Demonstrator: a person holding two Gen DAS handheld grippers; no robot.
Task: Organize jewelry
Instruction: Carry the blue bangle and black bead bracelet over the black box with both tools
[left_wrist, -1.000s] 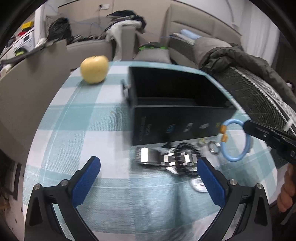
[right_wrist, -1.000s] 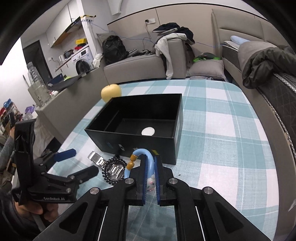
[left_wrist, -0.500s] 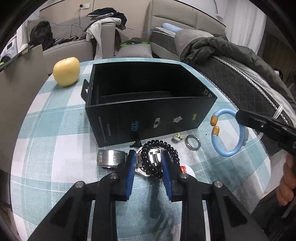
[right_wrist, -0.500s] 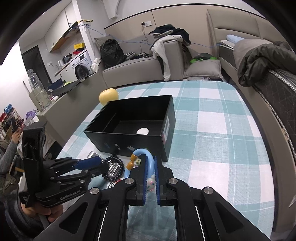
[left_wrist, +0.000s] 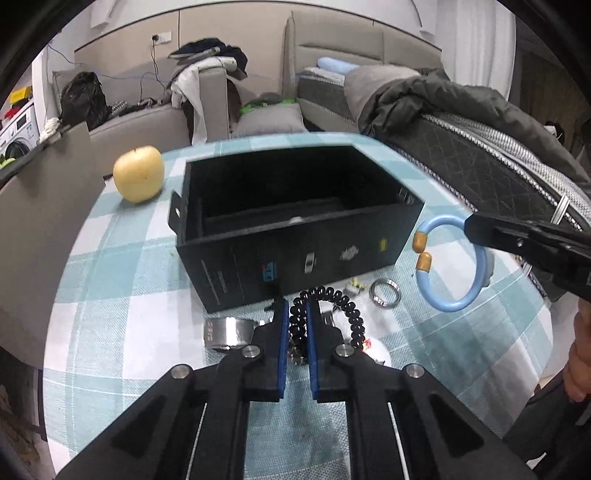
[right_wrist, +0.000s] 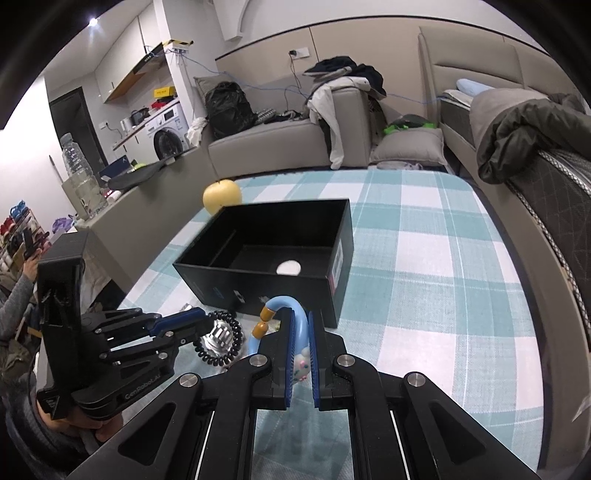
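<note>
My left gripper (left_wrist: 296, 308) has its jaws closing, and the blue pads press on a strand of the black bead bracelet (left_wrist: 349, 314) lying on the checked cloth in front of the black box (left_wrist: 295, 251). A silver watch (left_wrist: 225, 332) lies under and beside the beads. To the right my right gripper (right_wrist: 300, 325) is shut on a light blue bangle (right_wrist: 282, 304) with two amber beads, held in the air near the box's front corner. From the right wrist view the left gripper (right_wrist: 205, 325) touches the bracelet (right_wrist: 221, 356) and watch (right_wrist: 221, 334).
A silver ring (left_wrist: 385, 298) and a small charm (left_wrist: 354, 286) lie on the cloth by the box. A white disc (right_wrist: 289, 266) rests inside the box. A yellow apple (left_wrist: 138, 173) sits behind it on the left. Bed edge (left_wrist: 498, 166) runs on the right.
The left gripper went from wide open to shut on the black bead bracelet, coming closer to the box. The right gripper kept the blue bangle and barely moved.
</note>
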